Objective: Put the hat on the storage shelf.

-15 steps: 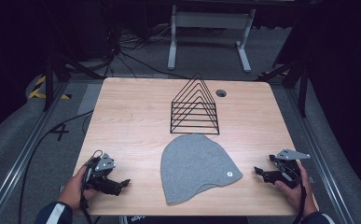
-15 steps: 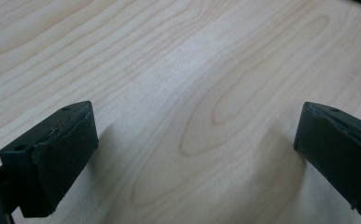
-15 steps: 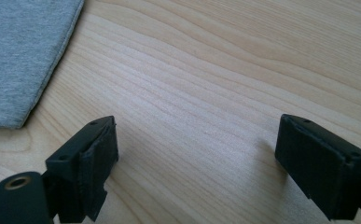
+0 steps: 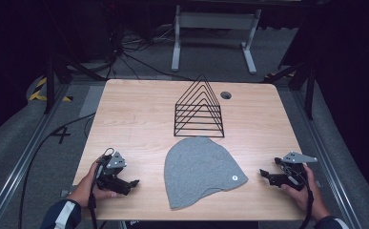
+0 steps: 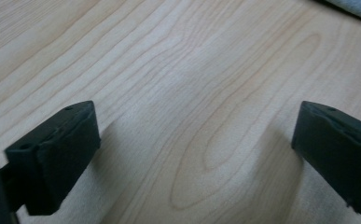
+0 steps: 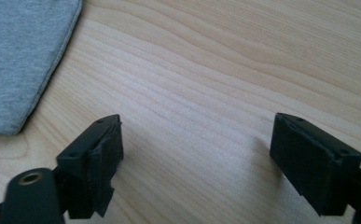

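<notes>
A grey knit beanie [image 4: 199,169] lies flat at the front middle of the wooden table [image 4: 139,114], a small white badge near its right edge. My left gripper [image 4: 133,182] rests on the table to the beanie's left, open, with bare wood between its jaws; its own view [image 5: 194,144] catches the beanie's edge [image 5: 355,7] at the top right. My right gripper [image 4: 263,173] rests to the beanie's right, open and empty [image 6: 197,154], with the beanie's hem [image 6: 24,56] at the upper left of its view.
A black wire rack [image 4: 199,109] of nested triangles stands behind the beanie. A round cable hole [image 4: 226,95] sits near the table's far edge. Cables and a white stand's legs [image 4: 210,33] lie on the floor beyond.
</notes>
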The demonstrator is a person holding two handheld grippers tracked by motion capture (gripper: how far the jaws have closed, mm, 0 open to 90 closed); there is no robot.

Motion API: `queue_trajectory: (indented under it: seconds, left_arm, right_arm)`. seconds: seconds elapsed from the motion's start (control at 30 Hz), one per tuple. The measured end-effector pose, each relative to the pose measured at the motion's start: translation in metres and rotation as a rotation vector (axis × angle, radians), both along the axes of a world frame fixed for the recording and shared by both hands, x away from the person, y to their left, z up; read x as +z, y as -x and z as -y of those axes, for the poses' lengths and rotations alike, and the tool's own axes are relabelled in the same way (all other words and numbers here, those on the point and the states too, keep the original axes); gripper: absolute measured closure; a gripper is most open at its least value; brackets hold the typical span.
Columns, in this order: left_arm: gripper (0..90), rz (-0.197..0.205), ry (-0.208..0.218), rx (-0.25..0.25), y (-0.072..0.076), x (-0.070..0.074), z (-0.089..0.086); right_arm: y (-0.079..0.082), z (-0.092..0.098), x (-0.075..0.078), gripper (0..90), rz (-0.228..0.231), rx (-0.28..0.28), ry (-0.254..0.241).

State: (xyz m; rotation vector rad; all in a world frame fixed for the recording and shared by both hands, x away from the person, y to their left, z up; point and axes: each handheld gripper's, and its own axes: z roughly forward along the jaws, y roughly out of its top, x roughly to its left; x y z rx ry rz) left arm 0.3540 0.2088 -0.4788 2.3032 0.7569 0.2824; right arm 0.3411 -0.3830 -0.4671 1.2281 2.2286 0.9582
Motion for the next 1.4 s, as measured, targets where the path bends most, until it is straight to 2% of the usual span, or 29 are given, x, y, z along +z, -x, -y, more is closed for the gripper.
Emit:
queue_trajectory:
  seconds: [0.1, 0.13, 0.2, 0.27, 0.4, 0.43, 0.5, 0.53, 0.57, 0.6, 0.63, 0.7, 0.73, 0.83, 0.9, 1.1, 1.23, 1.27, 1.37, 1.4]
  left_arm:
    - [15.6, -0.002, 0.016, -0.012, 0.0, 0.003, 0.008]
    - [17.5, -0.007, 0.012, -0.024, 0.001, 0.004, 0.013]
    - [18.8, 0.014, 0.002, -0.038, 0.003, 0.005, 0.026]
    - [21.2, 0.038, -0.016, -0.061, 0.006, 0.008, 0.041]
    - [26.1, 0.065, 0.001, -0.108, 0.013, 0.014, 0.07]
    - [27.7, 0.072, 0.015, -0.135, 0.016, 0.016, 0.081]
    - [30.3, 0.089, 0.012, -0.161, 0.02, 0.018, 0.094]
    - [31.9, 0.093, 0.018, -0.18, 0.021, 0.019, 0.1]
    - [33.5, 0.093, 0.018, -0.18, 0.021, 0.019, 0.1]
    - [33.5, 0.098, 0.027, -0.204, 0.024, 0.02, 0.108]
    - [36.6, 0.102, 0.016, -0.223, 0.025, 0.02, 0.113]
    - [40.5, 0.111, -0.007, -0.257, 0.027, 0.019, 0.121]
    - [43.1, 0.101, -0.009, -0.264, 0.027, 0.017, 0.123]
    - [45.3, 0.085, -0.03, -0.28, 0.025, 0.012, 0.124]
    - [46.2, 0.073, -0.018, -0.271, 0.023, 0.012, 0.12]
    - [45.8, 0.056, -0.008, -0.239, 0.017, 0.011, 0.108]
    - [44.6, 0.058, -0.018, -0.22, 0.014, 0.011, 0.101]
    - [43.9, 0.058, -0.021, -0.206, 0.013, 0.012, 0.096]
    - [43.0, 0.055, -0.02, -0.193, 0.01, 0.011, 0.093]
    - [42.7, 0.047, -0.016, -0.182, 0.009, 0.011, 0.091]
  right_arm:
    - [-0.007, -0.002, 0.005, 20.3, -0.047, 0.026, 0.029]
    - [-0.01, -0.004, 0.008, 25.2, -0.06, 0.041, 0.041]
    - [-0.014, -0.008, 0.009, 30.1, -0.06, 0.086, 0.041]
    - [-0.018, -0.016, 0.012, 38.4, -0.044, 0.126, 0.049]
    - [-0.024, -0.043, 0.023, 58.9, -0.006, 0.247, 0.066]
    - [-0.025, -0.049, 0.024, 62.1, 0.001, 0.272, 0.067]
    - [-0.027, -0.067, 0.028, 69.4, 0.015, 0.323, 0.069]
    - [-0.028, -0.074, 0.028, 71.5, 0.015, 0.345, 0.07]
    - [-0.028, -0.074, 0.028, 71.5, 0.015, 0.345, 0.07]
    - [-0.029, -0.082, 0.028, 72.2, 0.017, 0.367, 0.077]
    - [-0.03, -0.091, 0.027, 75.3, 0.025, 0.398, 0.085]
    - [-0.03, -0.102, 0.024, 76.7, 0.013, 0.429, 0.093]
    - [-0.03, -0.106, 0.022, 76.9, 0.009, 0.44, 0.101]
    - [-0.027, -0.111, 0.017, 77.0, -0.008, 0.456, 0.11]
    - [-0.026, -0.112, 0.013, 77.5, -0.026, 0.465, 0.123]
    - [-0.017, -0.114, 0.013, 77.7, -0.037, 0.491, 0.11]
    - [-0.007, -0.116, 0.013, 77.7, -0.051, 0.513, 0.107]
    - [0.0, -0.117, 0.013, 77.6, -0.062, 0.519, 0.101]
    - [0.005, -0.118, 0.013, 77.6, -0.068, 0.525, 0.098]
    - [0.012, -0.121, 0.013, 77.6, -0.072, 0.532, 0.1]
